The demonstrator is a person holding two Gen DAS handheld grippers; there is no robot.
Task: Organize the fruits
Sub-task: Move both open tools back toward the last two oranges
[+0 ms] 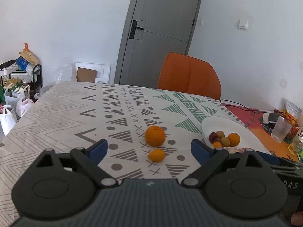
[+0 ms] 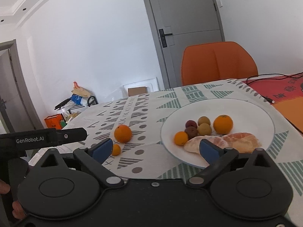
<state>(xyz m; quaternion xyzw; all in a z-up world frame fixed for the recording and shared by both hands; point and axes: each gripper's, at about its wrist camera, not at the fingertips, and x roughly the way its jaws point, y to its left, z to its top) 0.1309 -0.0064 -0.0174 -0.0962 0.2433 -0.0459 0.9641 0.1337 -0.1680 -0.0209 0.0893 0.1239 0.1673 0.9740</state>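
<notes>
Left tool (image 1: 149, 148): jaws spread wide, nothing gripped; a large orange (image 1: 155, 135) and a small orange (image 1: 156, 155) lie on the surface (image 1: 56, 113) in line with the gap. Right tool (image 2: 156, 148): jaws spread wide, empty, its right finger over the near rim of the white plate (image 2: 246, 109). The plate holds two oranges, small round fruits and peeled citrus segments (image 2: 240, 140). An orange chair (image 2: 217, 62) stands at the far edge.
</notes>
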